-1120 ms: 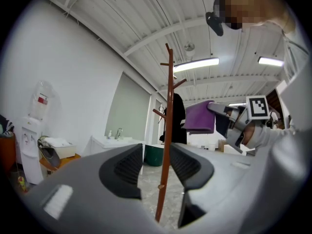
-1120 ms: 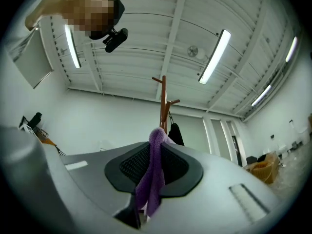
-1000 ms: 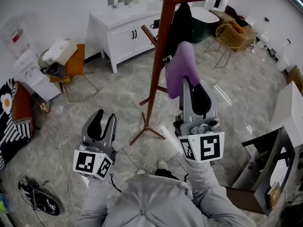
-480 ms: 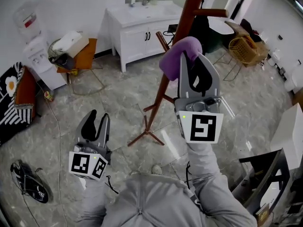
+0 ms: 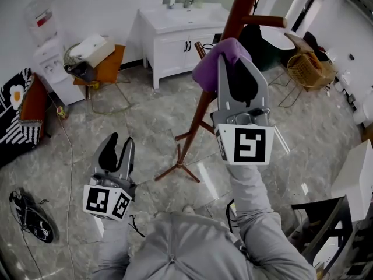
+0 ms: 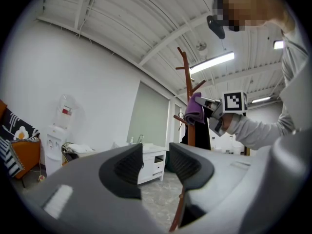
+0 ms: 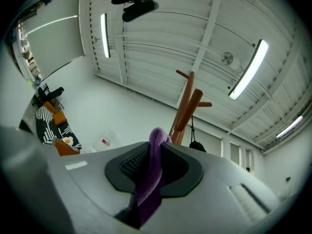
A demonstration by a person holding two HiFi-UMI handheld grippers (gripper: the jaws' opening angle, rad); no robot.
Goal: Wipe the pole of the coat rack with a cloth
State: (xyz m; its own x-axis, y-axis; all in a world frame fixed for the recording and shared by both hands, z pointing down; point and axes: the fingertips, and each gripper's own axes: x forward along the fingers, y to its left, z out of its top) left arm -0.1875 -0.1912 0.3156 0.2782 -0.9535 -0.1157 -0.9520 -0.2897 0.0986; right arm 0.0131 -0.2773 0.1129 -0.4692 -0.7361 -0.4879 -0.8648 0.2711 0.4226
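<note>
Right gripper [image 5: 235,63] raised high, jaws clamped on soft purple cloth [image 5: 211,67]. Cloth bunched at tall reddish-brown wooden coat-rack pole [image 5: 234,17], presumably for wiping contact. Left gripper [image 5: 115,144] held low, jaws parted, empty, well clear of pole, likely idle.
</note>
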